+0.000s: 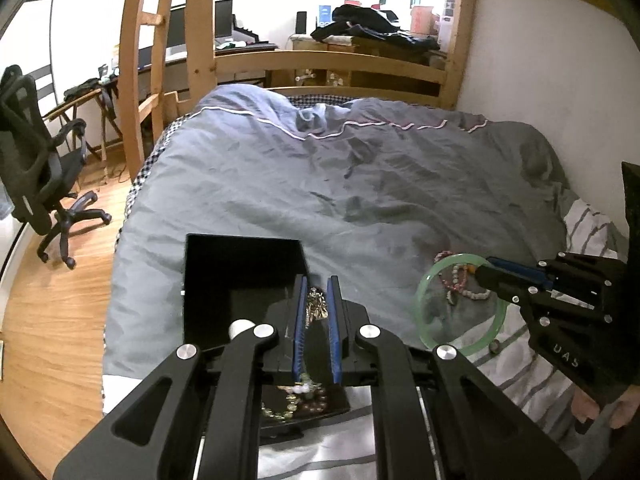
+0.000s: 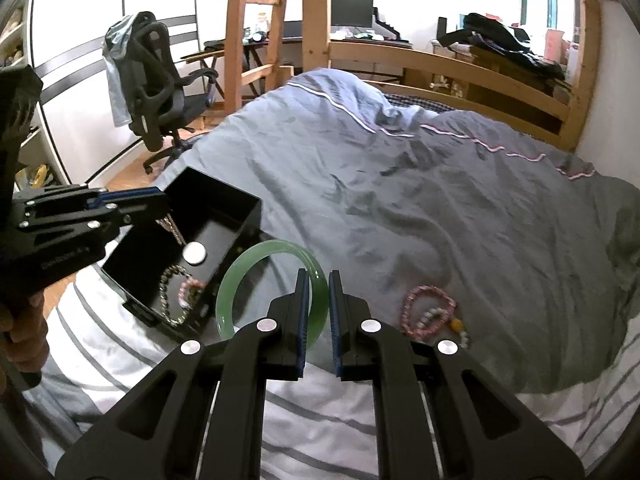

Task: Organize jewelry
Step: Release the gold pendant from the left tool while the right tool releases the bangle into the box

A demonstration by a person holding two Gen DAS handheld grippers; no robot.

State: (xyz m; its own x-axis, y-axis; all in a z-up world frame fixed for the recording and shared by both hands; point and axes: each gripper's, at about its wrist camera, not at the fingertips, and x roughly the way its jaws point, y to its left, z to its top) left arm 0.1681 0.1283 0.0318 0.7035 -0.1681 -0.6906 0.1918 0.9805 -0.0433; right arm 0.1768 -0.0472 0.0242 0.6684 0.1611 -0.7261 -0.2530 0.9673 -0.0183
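A black open jewelry box (image 2: 224, 208) lies on the bed with its lid (image 1: 244, 268) up; beaded bracelets (image 2: 176, 296) lie inside. My left gripper (image 1: 317, 300) is shut on a gold chain (image 1: 316, 306) that hangs over the box; it also shows in the right wrist view (image 2: 160, 204). My right gripper (image 2: 318, 280) is shut on a green jade bangle (image 2: 256, 272) and holds it above the bed beside the box; the bangle also shows in the left wrist view (image 1: 424, 308). Pink and white bead bracelets (image 2: 430, 314) lie on the duvet.
A grey duvet (image 1: 340, 184) covers the bed, with a striped sheet (image 2: 360, 412) at the near edge. A wooden bed frame (image 1: 332, 64) and a white wall (image 1: 560, 80) bound it. An office chair (image 2: 156, 92) stands on the wood floor.
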